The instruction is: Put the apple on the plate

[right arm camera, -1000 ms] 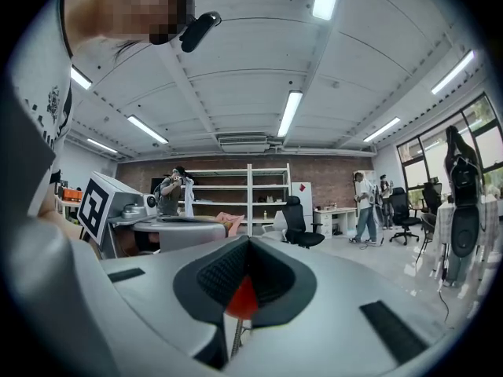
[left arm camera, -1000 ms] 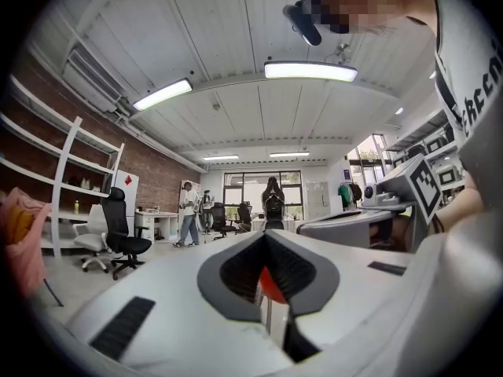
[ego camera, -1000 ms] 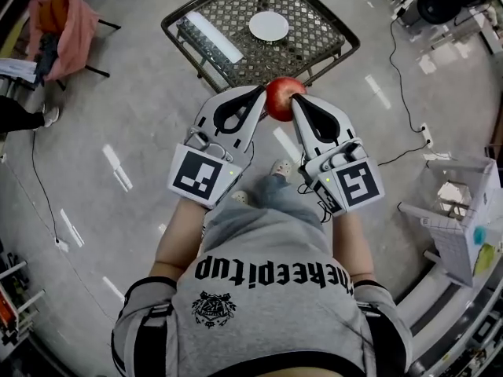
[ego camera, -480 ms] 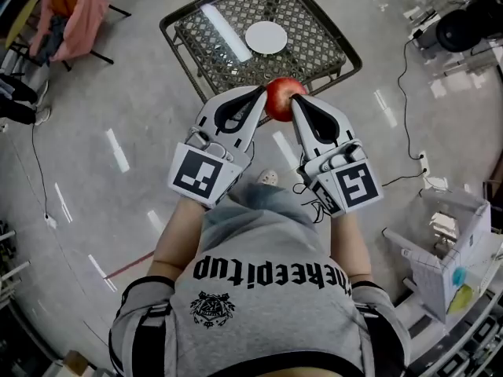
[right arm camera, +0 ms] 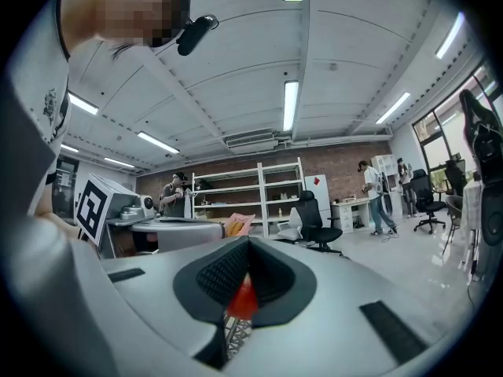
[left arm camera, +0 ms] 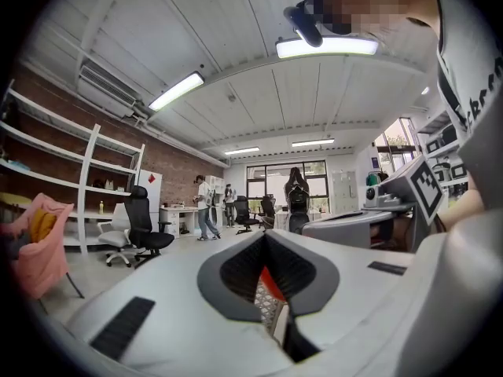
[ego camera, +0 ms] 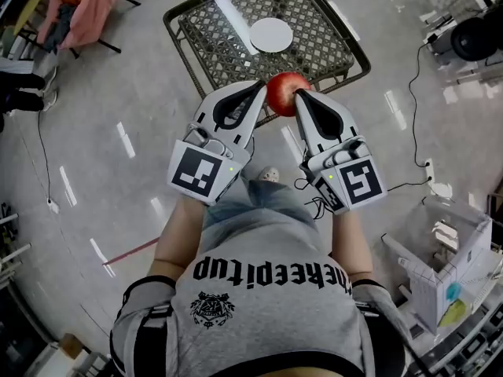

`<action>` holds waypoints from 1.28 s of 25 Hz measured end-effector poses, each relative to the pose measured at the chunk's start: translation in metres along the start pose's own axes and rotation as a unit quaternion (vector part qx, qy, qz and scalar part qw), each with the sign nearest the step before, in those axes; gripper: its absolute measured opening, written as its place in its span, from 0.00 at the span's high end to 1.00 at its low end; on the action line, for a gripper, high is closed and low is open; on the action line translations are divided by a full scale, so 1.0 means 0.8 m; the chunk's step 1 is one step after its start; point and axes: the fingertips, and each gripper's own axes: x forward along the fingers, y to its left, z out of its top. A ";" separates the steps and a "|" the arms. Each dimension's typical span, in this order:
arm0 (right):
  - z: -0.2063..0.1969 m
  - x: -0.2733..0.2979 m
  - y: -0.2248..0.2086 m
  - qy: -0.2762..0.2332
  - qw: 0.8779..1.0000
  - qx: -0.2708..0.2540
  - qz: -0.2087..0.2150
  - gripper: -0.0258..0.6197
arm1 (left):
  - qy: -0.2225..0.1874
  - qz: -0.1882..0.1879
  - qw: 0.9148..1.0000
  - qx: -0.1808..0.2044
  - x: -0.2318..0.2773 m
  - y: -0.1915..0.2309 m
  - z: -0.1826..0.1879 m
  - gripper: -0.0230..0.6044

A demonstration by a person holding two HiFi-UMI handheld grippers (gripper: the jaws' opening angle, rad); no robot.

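Note:
A red apple (ego camera: 288, 93) is pinched in the air between the tips of my two grippers, not inside either one's jaws. My left gripper (ego camera: 259, 91) presses it from the left with its jaws shut. From the right, my right gripper (ego camera: 302, 96) presses it, also shut. Beyond the apple a white plate (ego camera: 271, 34) lies on a dark wire-mesh table (ego camera: 196, 49). A sliver of the red apple (left arm camera: 267, 283) shows through the left gripper (left arm camera: 267, 238) in the left gripper view. The apple (right arm camera: 245, 297) also shows through the right gripper (right arm camera: 248, 243) in the right gripper view.
A chair draped in pink cloth (ego camera: 77, 6) stands at the far left. Black cables (ego camera: 413, 93) run across the shiny floor on the right. A white stand (ego camera: 452, 277) sits at the lower right. A white strip (ego camera: 233, 23) lies on the table's left part.
Both grippers keep the apple squeezed between them in the same pose. The floor and table have slid a little in the view as the person moves.

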 end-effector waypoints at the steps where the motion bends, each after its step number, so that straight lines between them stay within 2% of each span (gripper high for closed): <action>1: 0.002 0.003 -0.001 0.000 1.000 0.001 0.000 0.93 | 0.002 0.001 1.000 0.001 0.001 0.004 0.001 0.93; 5: 0.002 0.016 -0.003 0.000 1.000 0.003 -0.006 0.93 | -0.013 0.001 1.000 0.005 0.005 0.023 0.004 0.93; 10: 0.008 0.038 -0.008 -0.001 1.000 0.007 -0.029 0.93 | -0.013 -0.022 1.000 0.009 0.016 0.047 0.010 0.93; 14: 0.000 0.071 -0.009 0.002 0.999 0.008 -0.049 0.93 | 0.016 -0.046 0.999 0.000 0.021 0.074 -0.011 0.93; 18: -0.007 0.111 -0.009 0.007 0.997 0.011 -0.070 0.93 | 0.004 -0.066 0.998 -0.001 0.028 0.116 -0.018 0.93; 22: -0.016 0.128 -0.013 0.013 0.996 0.013 -0.086 0.93 | 0.028 -0.083 0.996 -0.011 0.034 0.132 -0.033 0.93; 32: -0.030 0.184 -0.026 0.023 0.991 0.027 -0.128 0.93 | 0.039 -0.131 0.991 -0.013 0.058 0.184 -0.048 0.93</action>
